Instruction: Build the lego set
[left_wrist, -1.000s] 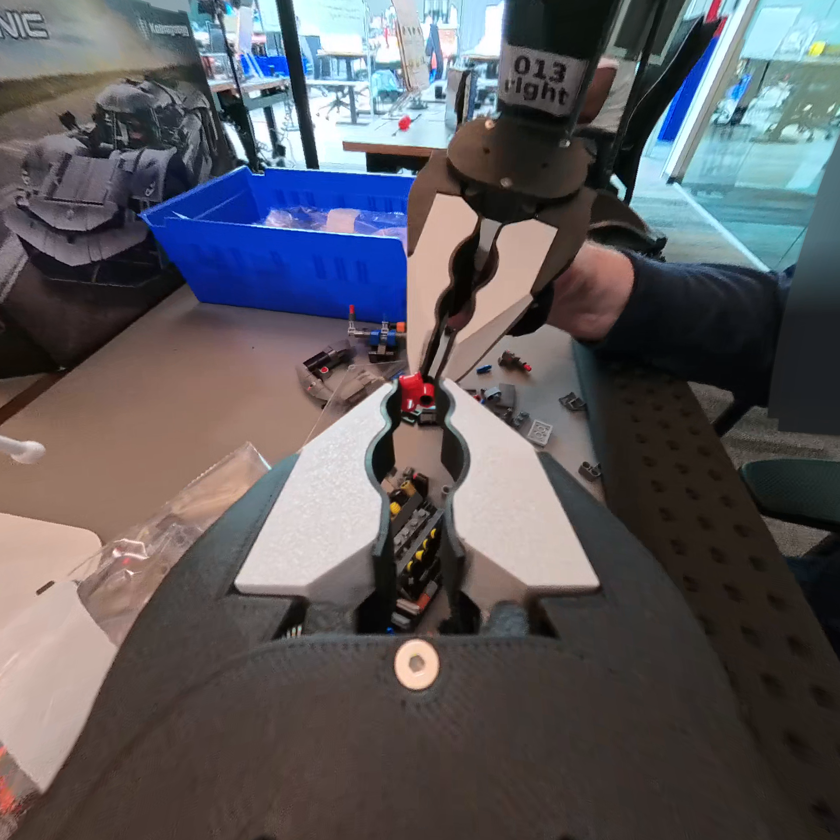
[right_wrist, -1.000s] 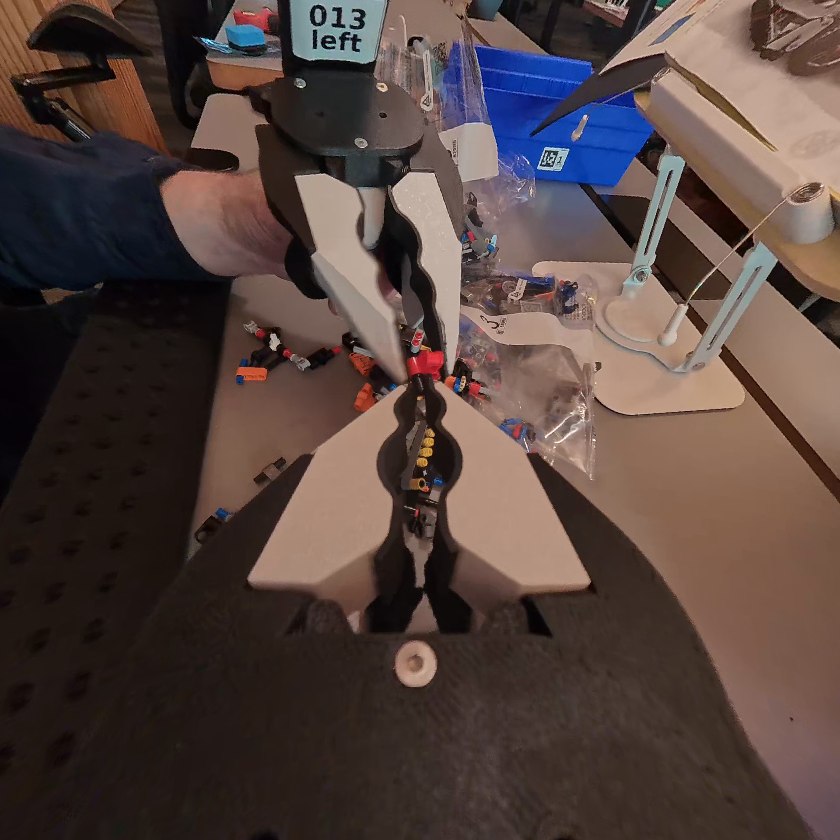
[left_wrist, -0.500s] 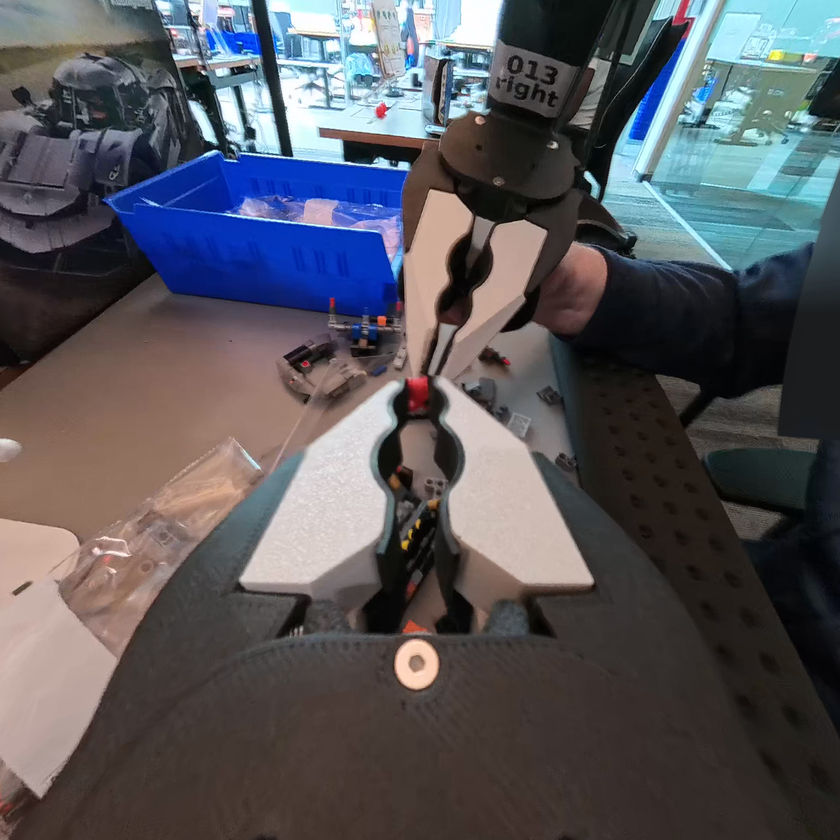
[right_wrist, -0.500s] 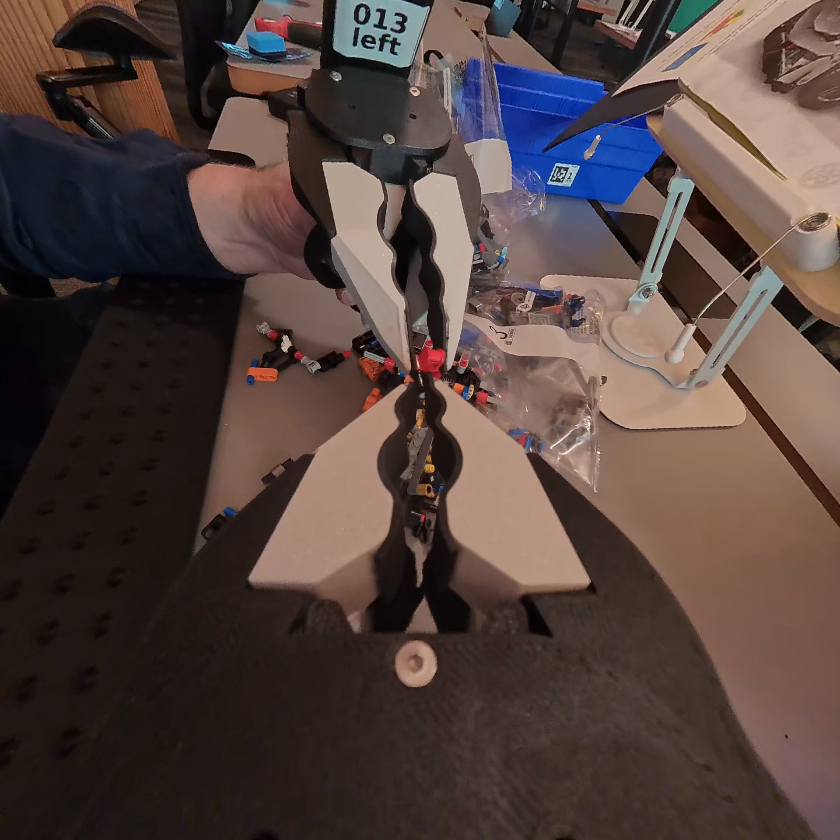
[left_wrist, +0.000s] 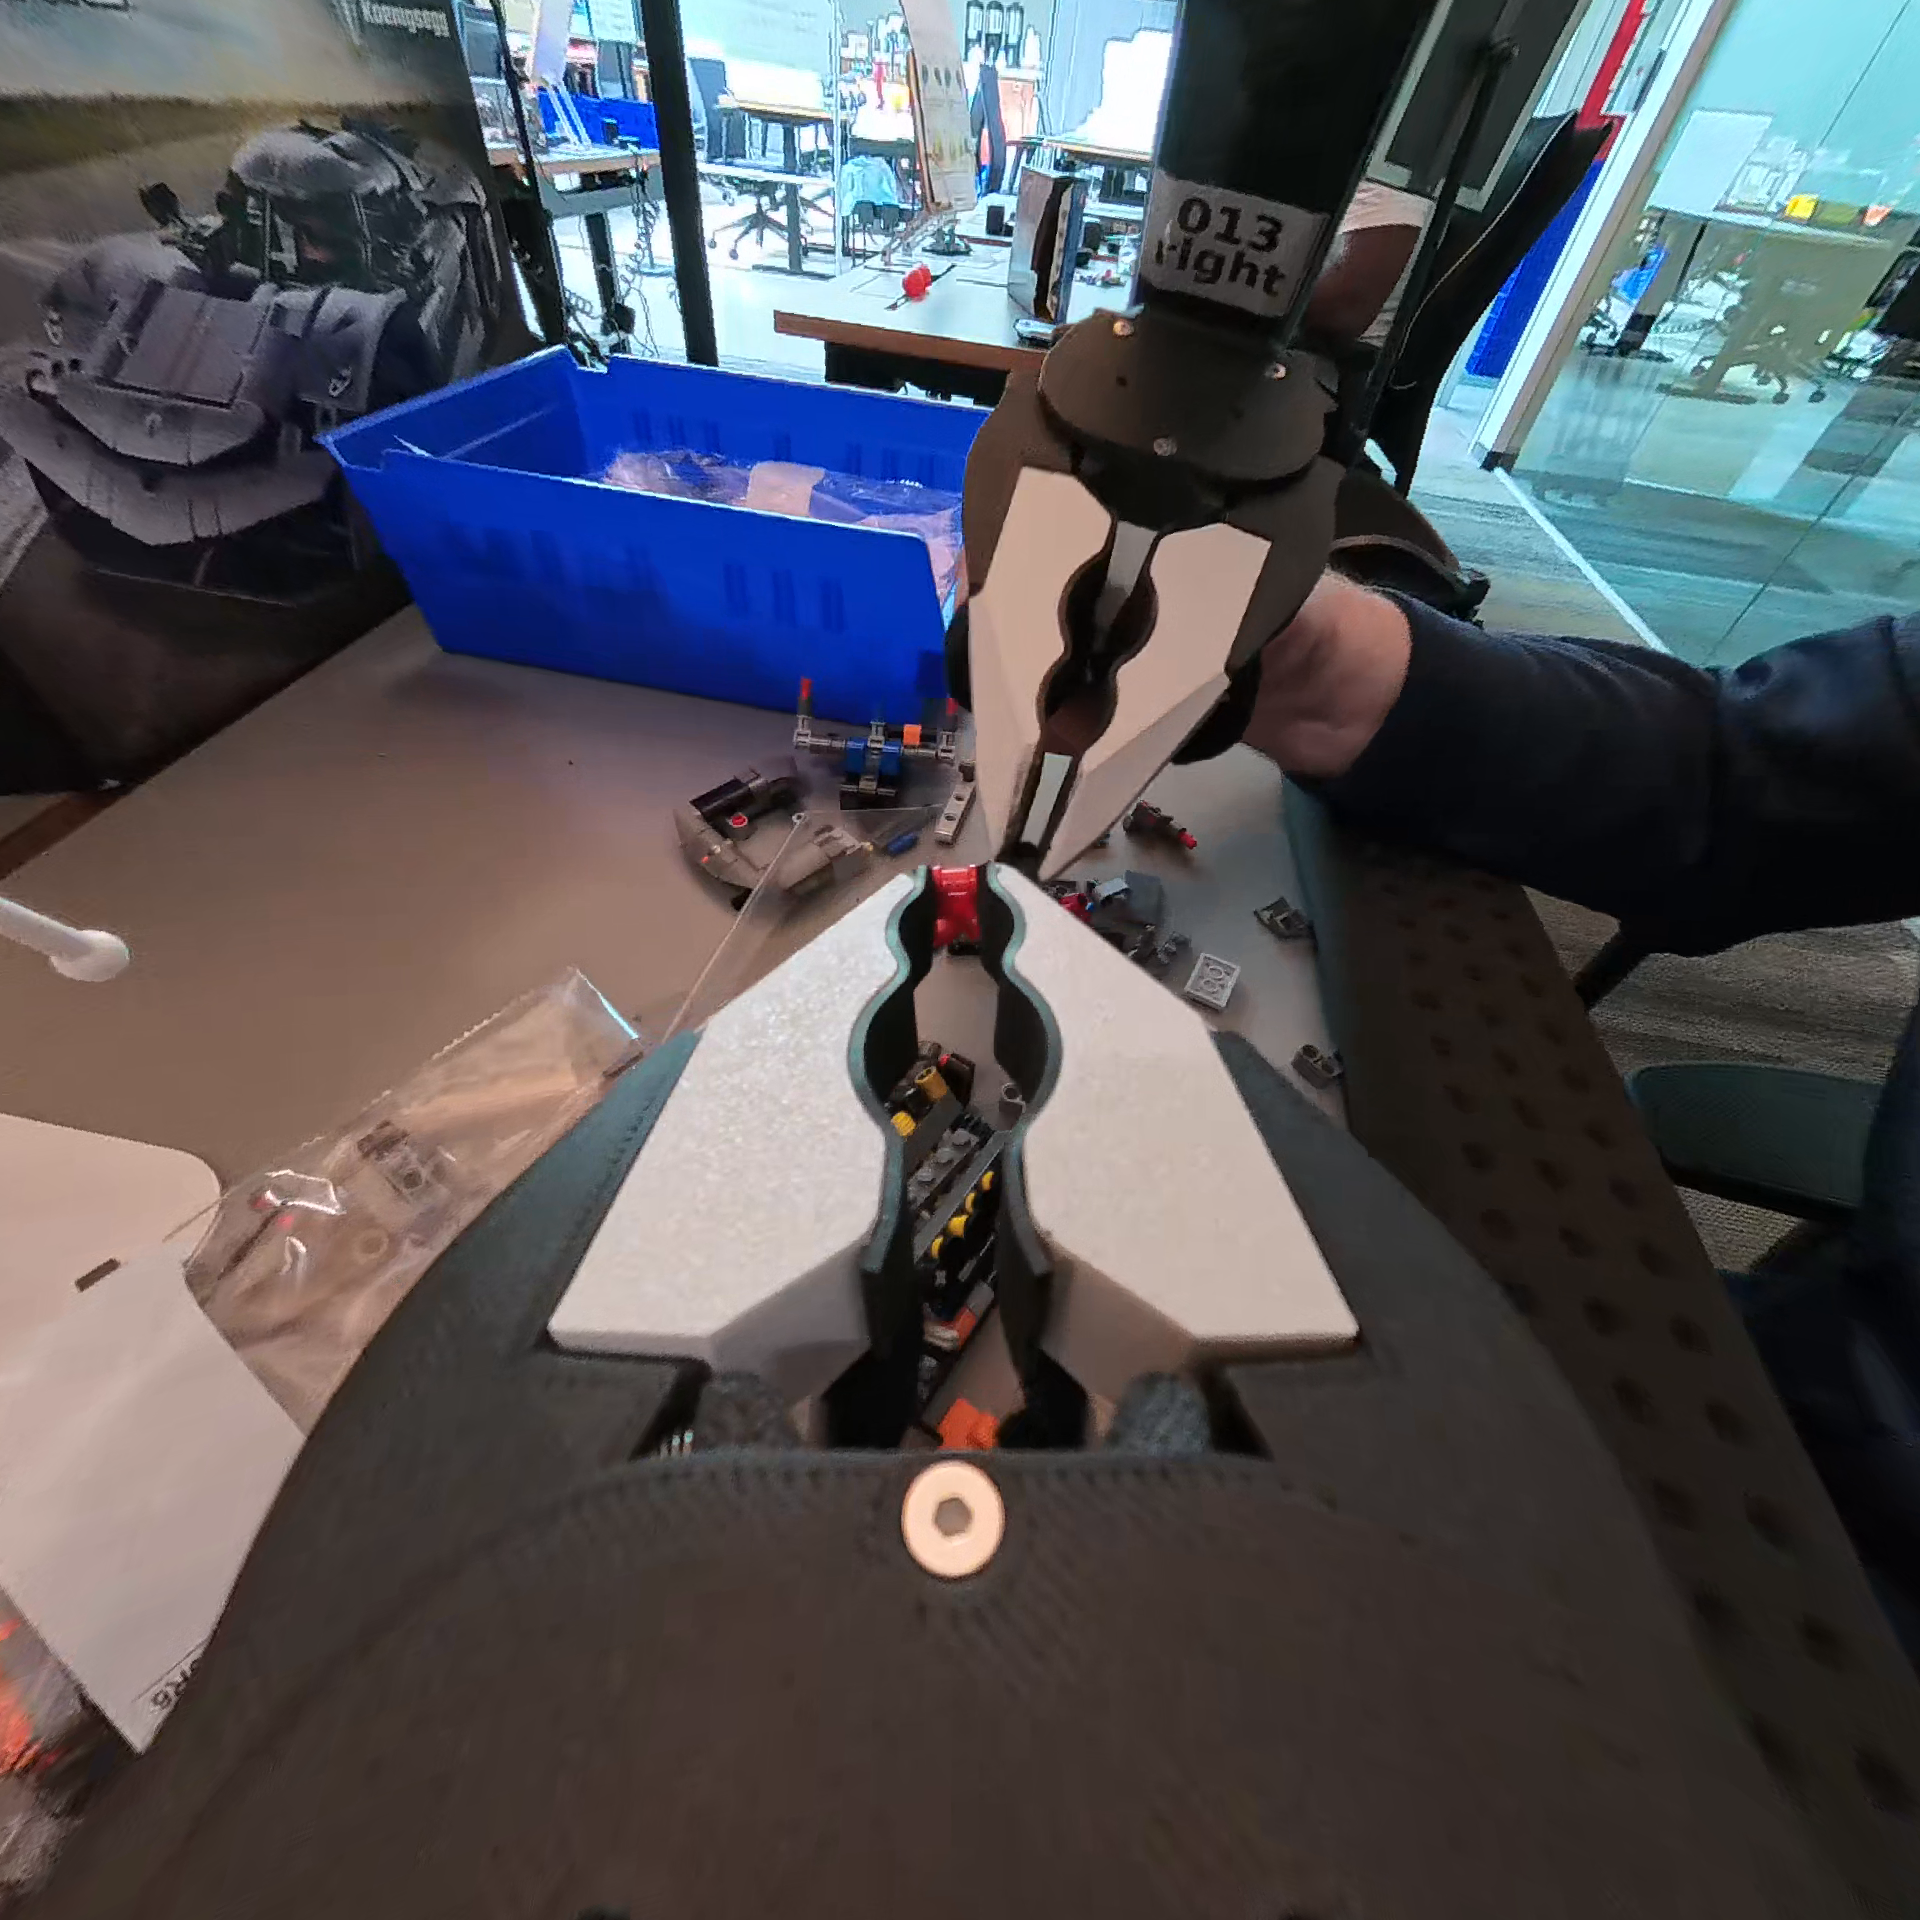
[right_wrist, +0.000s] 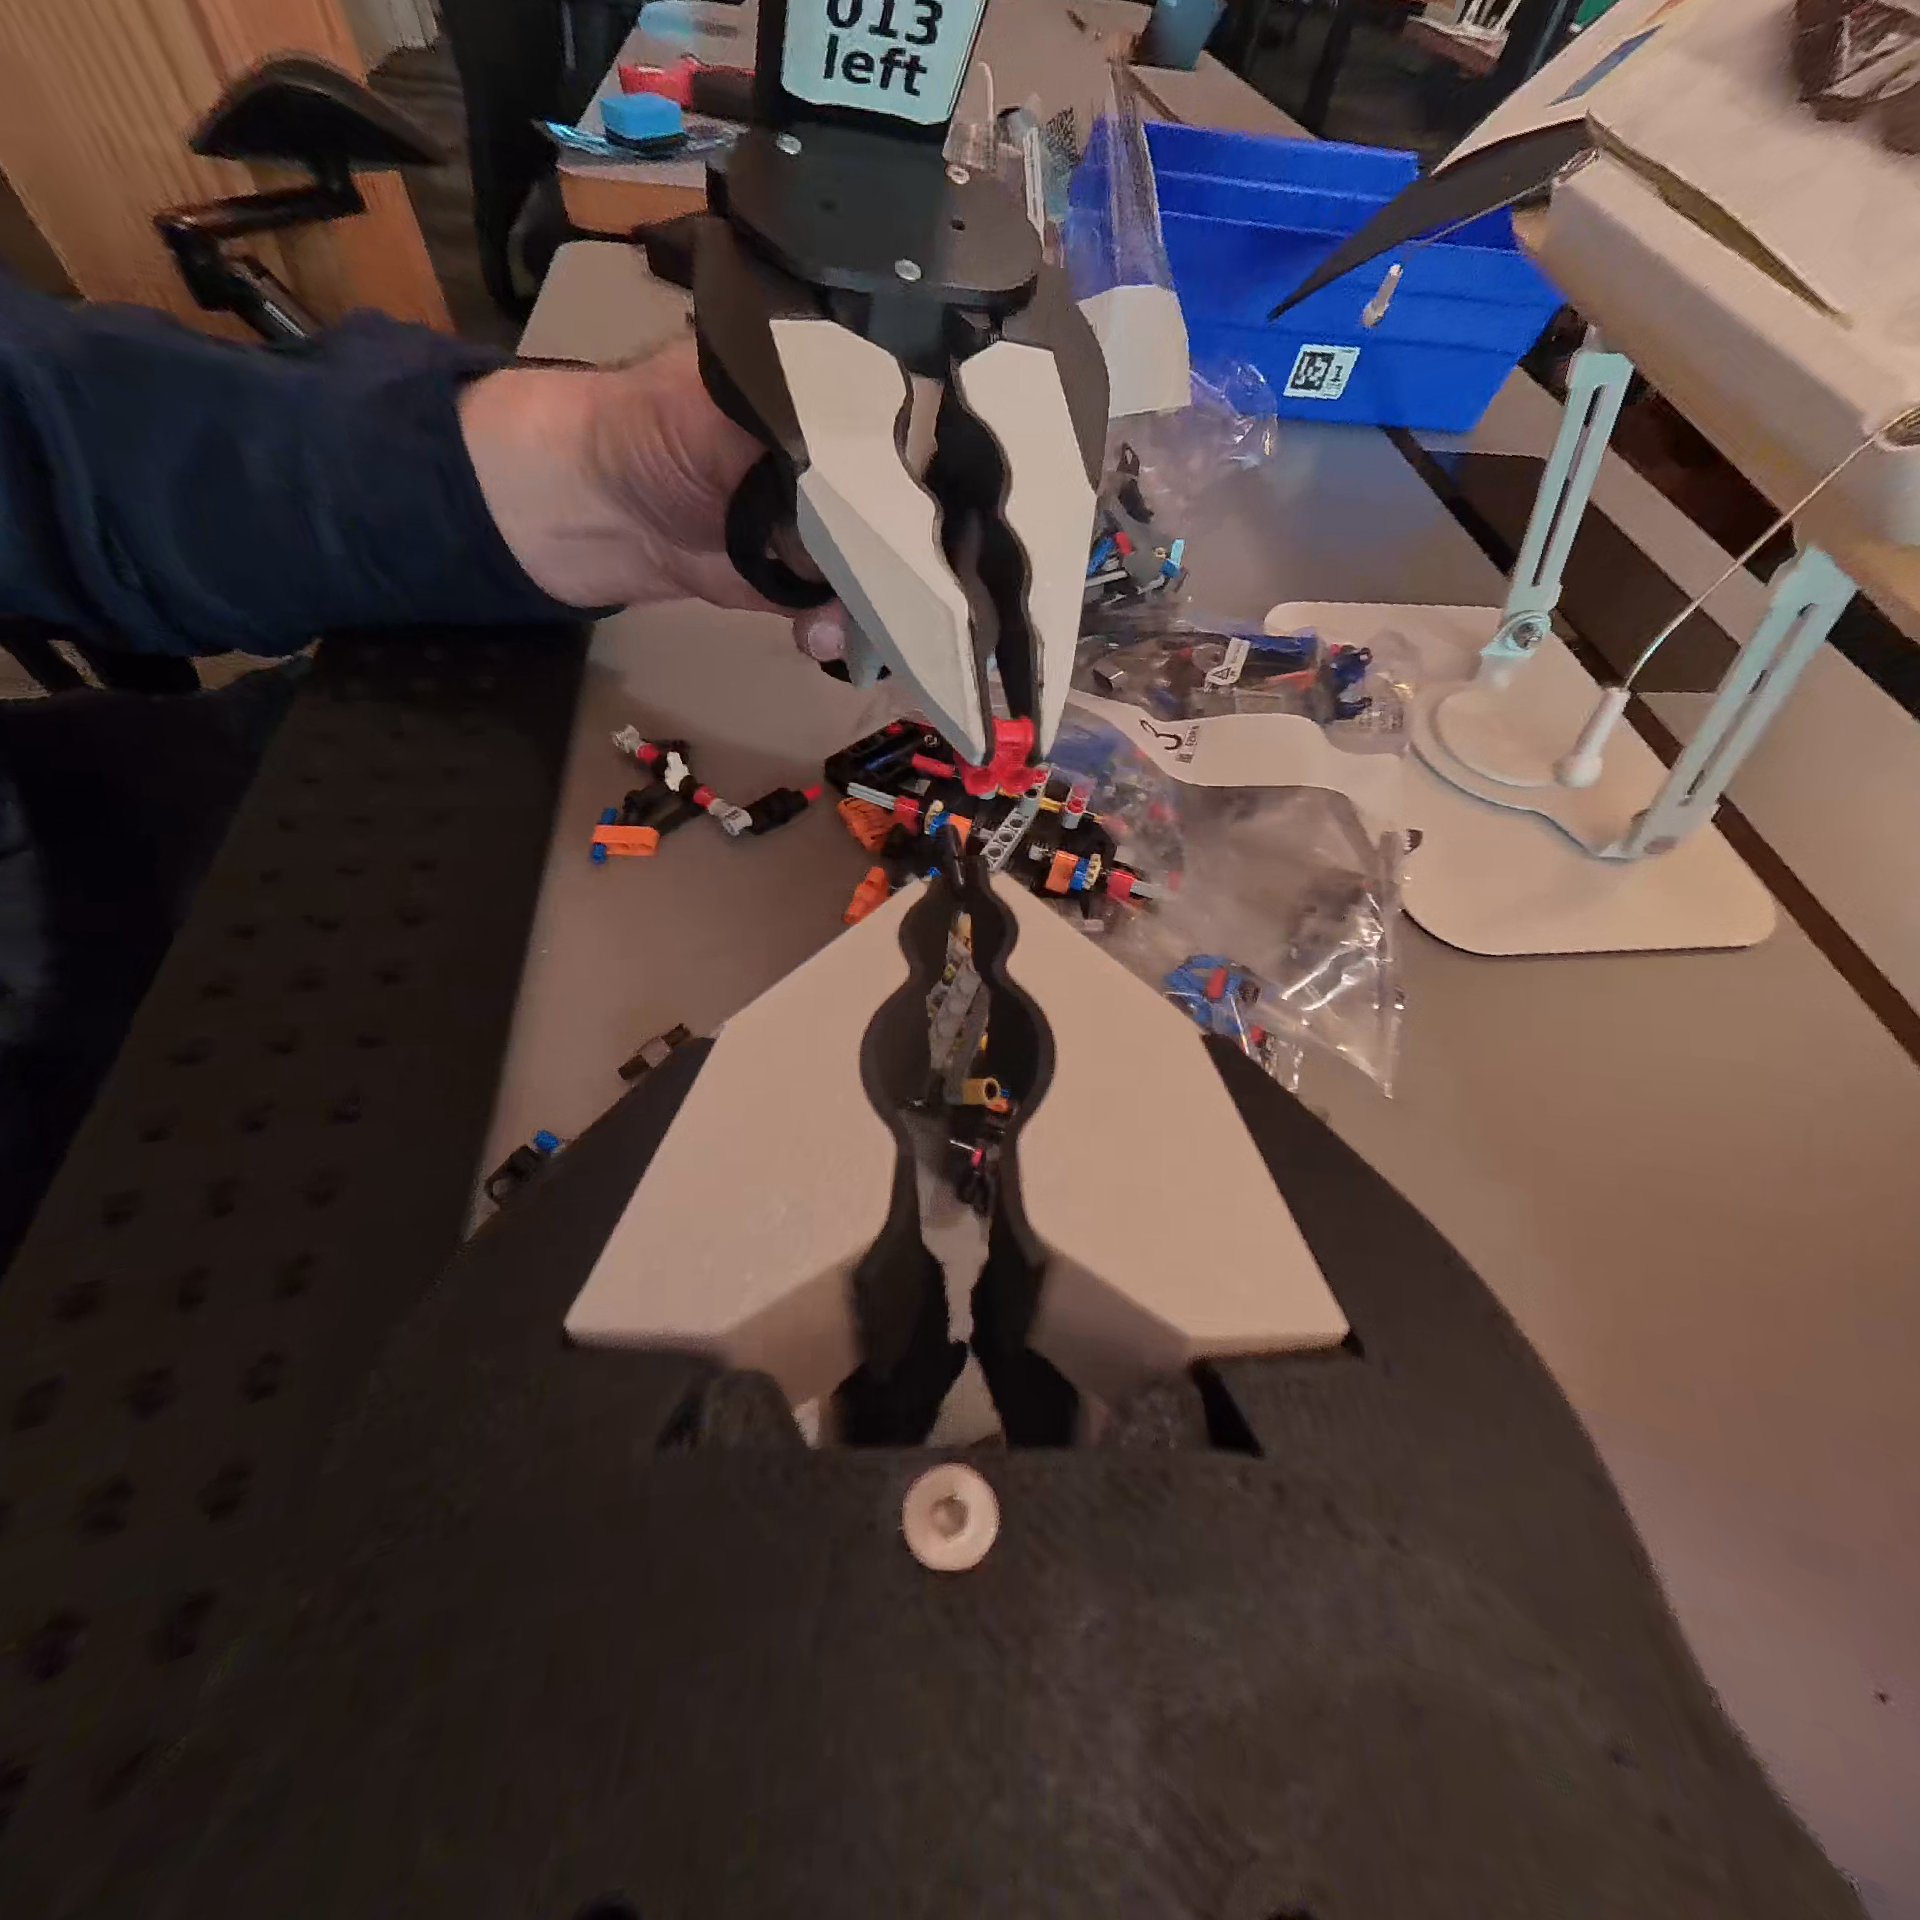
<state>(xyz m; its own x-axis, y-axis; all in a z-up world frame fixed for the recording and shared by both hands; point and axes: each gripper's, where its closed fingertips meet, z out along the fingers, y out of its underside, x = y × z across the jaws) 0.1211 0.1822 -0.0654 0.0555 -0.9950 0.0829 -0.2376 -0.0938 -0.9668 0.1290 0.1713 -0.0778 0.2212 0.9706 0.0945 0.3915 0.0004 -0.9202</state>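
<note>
My left gripper (left_wrist: 954, 885) is shut on a small red lego connector (left_wrist: 954, 906) and holds it above the table. In the right wrist view the left gripper (right_wrist: 1006, 736) hangs tips down with the red connector (right_wrist: 1000, 756) at its tips. My right gripper (right_wrist: 958, 883) is shut on a small black pin (right_wrist: 948, 854) just below and apart from the red piece. In the left wrist view the right gripper (left_wrist: 1023, 847) points down beside the red connector. A partly built grey assembly with yellow pins (left_wrist: 948, 1174) lies on the table beneath both.
Loose lego parts (right_wrist: 997, 831) and clear parts bags (right_wrist: 1247, 665) lie on the grey table. A blue bin (left_wrist: 665, 561) stands at the back. A white stand (right_wrist: 1558, 831) holds the booklet. A black perforated mat (right_wrist: 260, 935) covers the near edge. Small sub-assemblies (left_wrist: 873, 748) sit by the bin. Left and right tips are no more than a few centimetres apart.
The two grippers' tips met at the red connector before. Now they have drawn apart: the left one still holds the red piece, the right one sits lower with its pin.
</note>
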